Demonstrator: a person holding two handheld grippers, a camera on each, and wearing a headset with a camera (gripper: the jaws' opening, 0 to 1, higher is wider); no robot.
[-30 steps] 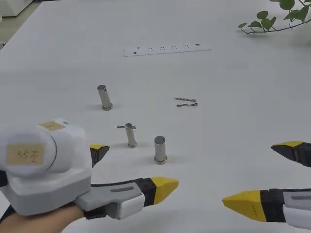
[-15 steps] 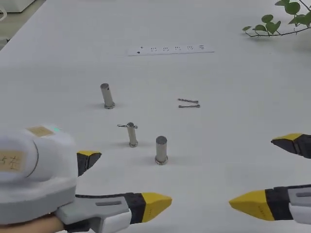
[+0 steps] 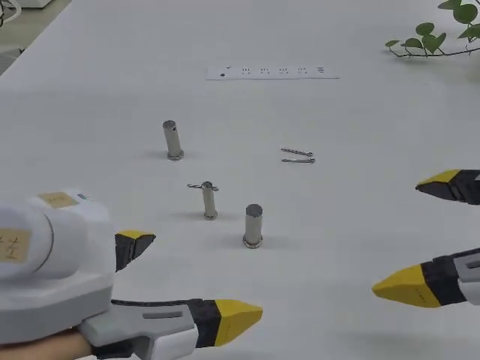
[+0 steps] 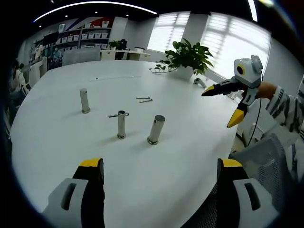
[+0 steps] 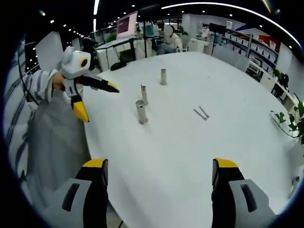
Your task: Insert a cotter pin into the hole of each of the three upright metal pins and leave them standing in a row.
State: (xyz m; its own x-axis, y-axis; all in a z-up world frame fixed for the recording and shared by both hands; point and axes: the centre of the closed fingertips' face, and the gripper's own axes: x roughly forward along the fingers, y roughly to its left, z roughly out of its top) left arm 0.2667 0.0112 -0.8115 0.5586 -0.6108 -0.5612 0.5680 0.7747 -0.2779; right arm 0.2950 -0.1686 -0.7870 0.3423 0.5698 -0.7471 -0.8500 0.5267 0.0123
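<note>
Three upright metal pins stand on the white table: a far one (image 3: pixel 173 140), a middle one (image 3: pixel 209 200) with a cotter pin (image 3: pixel 199 187) through its hole, and a near, thicker one (image 3: pixel 253 226). Two loose cotter pins (image 3: pixel 298 156) lie to their right. The same pins appear in the left gripper view (image 4: pixel 84 100) (image 4: pixel 121 124) (image 4: pixel 155 129) and the right gripper view (image 5: pixel 163 76) (image 5: pixel 143 94) (image 5: pixel 140 111). My left gripper (image 3: pixel 187 277) is open at the lower left, short of the pins. At the right, my right gripper (image 3: pixel 427 234) is open and holds nothing.
A white power strip (image 3: pixel 271 73) lies at the far side of the table. A potted plant's leaves (image 3: pixel 435 37) reach in at the back right. The table's near edge (image 5: pixel 102 166) runs beside a person's striped sleeve (image 5: pixel 40 83).
The left gripper has drawn back toward the lower left, away from the pins. The right gripper has slid slightly right. The pins have not moved; the camera has shifted.
</note>
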